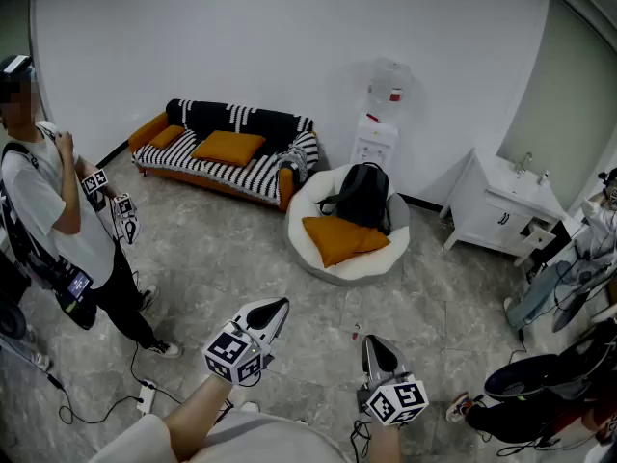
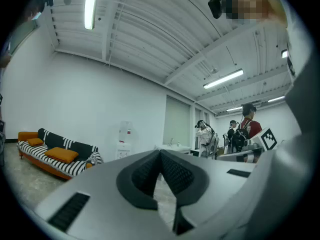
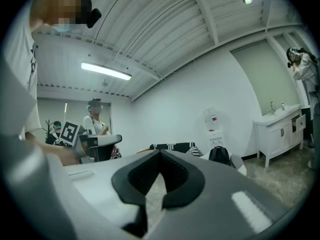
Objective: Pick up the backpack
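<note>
A black backpack (image 1: 362, 195) stands upright on a round white beanbag seat (image 1: 318, 263), behind an orange cushion (image 1: 344, 239); the right gripper view shows the backpack (image 3: 219, 155) far off, right of centre. My left gripper (image 1: 279, 306) and my right gripper (image 1: 372, 342) hover over the floor at the bottom of the head view, well short of the seat. Both are shut with nothing between their jaws. In the gripper views the left gripper (image 2: 160, 154) and the right gripper (image 3: 160, 153) have their tips closed together.
A striped sofa (image 1: 231, 154) with orange cushions lines the back wall, a water dispenser (image 1: 378, 123) beside it. A white cabinet with sink (image 1: 501, 210) stands at right. A person (image 1: 58, 230) holding grippers stands at left; cables (image 1: 106, 394) lie on the floor.
</note>
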The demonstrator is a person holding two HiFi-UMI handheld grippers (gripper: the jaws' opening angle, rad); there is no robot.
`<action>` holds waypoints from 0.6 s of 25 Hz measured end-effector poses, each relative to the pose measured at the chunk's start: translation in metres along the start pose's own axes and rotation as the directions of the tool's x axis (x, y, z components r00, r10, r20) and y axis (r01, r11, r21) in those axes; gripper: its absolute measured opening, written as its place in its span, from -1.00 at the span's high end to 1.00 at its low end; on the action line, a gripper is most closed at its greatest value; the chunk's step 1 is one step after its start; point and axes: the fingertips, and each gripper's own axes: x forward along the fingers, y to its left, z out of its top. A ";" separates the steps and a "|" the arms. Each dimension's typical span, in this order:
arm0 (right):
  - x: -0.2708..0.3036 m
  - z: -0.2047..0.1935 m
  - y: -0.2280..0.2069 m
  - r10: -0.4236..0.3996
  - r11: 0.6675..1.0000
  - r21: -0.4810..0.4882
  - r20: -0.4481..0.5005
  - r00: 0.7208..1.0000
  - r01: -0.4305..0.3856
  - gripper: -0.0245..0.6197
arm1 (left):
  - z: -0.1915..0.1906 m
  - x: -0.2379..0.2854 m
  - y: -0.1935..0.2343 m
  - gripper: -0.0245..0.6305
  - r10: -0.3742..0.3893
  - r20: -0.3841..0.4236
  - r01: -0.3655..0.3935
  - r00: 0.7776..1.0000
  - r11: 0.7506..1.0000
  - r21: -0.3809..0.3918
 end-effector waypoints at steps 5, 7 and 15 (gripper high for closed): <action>-0.010 -0.004 -0.001 0.010 1.000 0.013 -0.002 1.000 -0.010 0.92 | -0.002 -0.009 -0.010 0.97 0.006 0.000 -0.006 1.000 1.000 -0.005; -0.014 -0.004 0.000 0.022 0.999 0.029 0.014 1.000 -0.022 0.92 | -0.003 -0.014 -0.013 0.97 0.010 0.000 -0.010 1.000 1.000 -0.005; -0.046 -0.019 -0.007 0.070 0.996 0.054 -0.007 0.997 -0.070 0.92 | -0.022 -0.012 -0.042 0.97 0.021 -0.025 -0.021 0.999 1.000 0.017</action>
